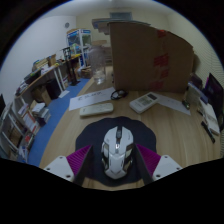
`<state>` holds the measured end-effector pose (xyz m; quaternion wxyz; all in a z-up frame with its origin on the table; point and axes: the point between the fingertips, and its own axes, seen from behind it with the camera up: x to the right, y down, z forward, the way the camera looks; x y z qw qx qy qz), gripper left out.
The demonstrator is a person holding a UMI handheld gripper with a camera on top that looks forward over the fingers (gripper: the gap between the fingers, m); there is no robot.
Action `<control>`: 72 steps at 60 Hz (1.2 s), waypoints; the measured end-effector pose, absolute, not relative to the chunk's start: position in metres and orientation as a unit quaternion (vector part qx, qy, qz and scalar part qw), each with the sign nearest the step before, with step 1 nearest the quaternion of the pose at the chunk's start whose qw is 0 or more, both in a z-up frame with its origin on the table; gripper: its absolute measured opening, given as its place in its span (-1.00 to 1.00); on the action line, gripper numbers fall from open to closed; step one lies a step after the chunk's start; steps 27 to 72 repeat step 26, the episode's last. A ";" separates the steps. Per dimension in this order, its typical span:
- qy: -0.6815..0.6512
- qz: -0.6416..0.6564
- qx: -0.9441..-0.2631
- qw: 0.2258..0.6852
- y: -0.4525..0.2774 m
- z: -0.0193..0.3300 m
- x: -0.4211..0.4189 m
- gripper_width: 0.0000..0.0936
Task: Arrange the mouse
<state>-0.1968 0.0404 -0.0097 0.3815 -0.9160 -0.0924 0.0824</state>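
**Mouse held between the fingers over a dark mat**

The gripper (116, 168) has its fingers closed in on a white and grey mouse (117, 152), the purple pads (148, 157) pressing its two sides (whether it is lifted or resting cannot be told). The mouse sits over a round dark mouse mat (115, 133) on the wooden bench (170, 128). Beyond the mat lies a white keyboard (98, 101), and to the right of that a white remote-like device (144, 101). Further back stands a large cardboard box (148, 55). Cluttered shelves (30, 95) line the left side of the room.
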 end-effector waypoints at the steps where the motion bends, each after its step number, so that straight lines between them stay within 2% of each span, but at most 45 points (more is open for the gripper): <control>1: -0.094 0.088 -0.916 0.379 0.035 -0.006 -0.197 0.76; 7: -0.090 0.129 -0.917 0.366 0.003 0.020 -0.191 0.79; 15: -0.083 0.187 -0.910 0.361 -0.061 0.081 -0.165 0.79; 23: -0.069 0.207 -0.917 0.334 -0.120 0.111 -0.112 0.78; 26: -0.064 0.215 -0.919 0.323 -0.138 0.116 -0.096 0.78; 72: -0.064 0.215 -0.919 0.323 -0.138 0.116 -0.096 0.78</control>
